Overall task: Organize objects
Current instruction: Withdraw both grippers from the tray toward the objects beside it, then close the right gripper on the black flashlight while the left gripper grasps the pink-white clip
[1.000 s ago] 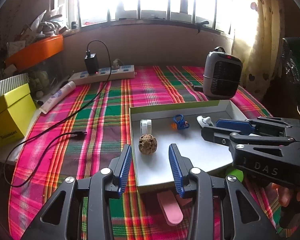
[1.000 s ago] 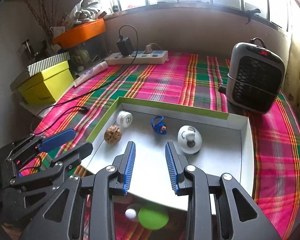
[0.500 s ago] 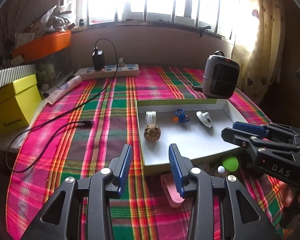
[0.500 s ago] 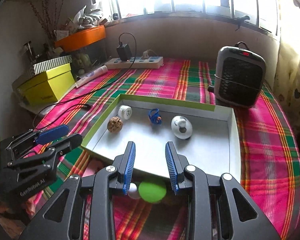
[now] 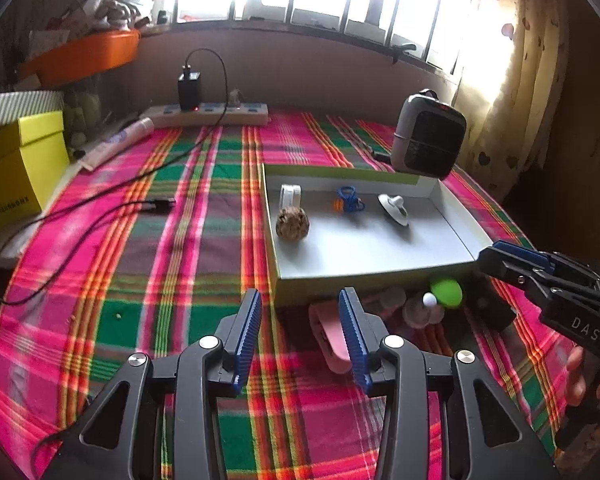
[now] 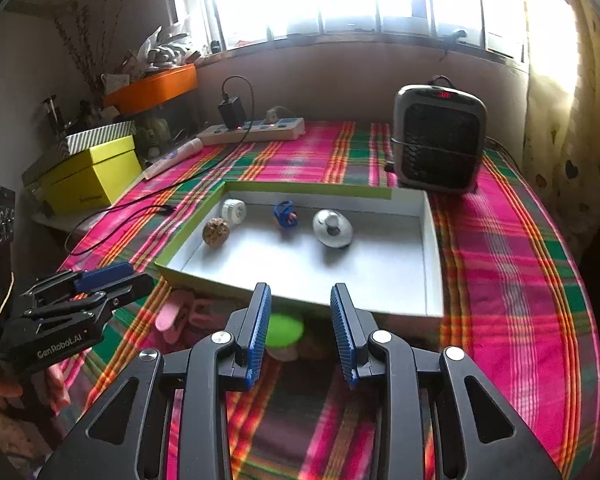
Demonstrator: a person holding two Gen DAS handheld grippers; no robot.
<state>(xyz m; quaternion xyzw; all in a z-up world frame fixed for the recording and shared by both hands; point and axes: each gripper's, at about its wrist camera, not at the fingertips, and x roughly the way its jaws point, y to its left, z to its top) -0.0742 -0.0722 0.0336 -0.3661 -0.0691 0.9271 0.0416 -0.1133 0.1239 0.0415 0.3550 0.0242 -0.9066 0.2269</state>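
Both of my grippers have drawn back from the white tray (image 5: 456, 228) on the bench (image 5: 140, 260). Left gripper (image 5: 300, 332): jaws opening, empty. Right gripper (image 6: 300, 330): jaws spread, empty. Loose pink clip (image 5: 330, 332) and green ball (image 6: 286, 330) beside the tray come next.

A woven plaid cloth (image 5: 204, 248) with a matt weave covers the counter, and on it sits a shallow cardboard tray (image 6: 431, 240) with a smooth, matt white inside. In the tray, the walnut (image 5: 293, 221) looks rough and pitted, while the white knob-topped lid (image 6: 333, 229) is glossy plastic. Each gripper's fingers (image 5: 247, 330) wear ribbed blue rubbery pads on matt black plastic arms with shiny metal bolts.
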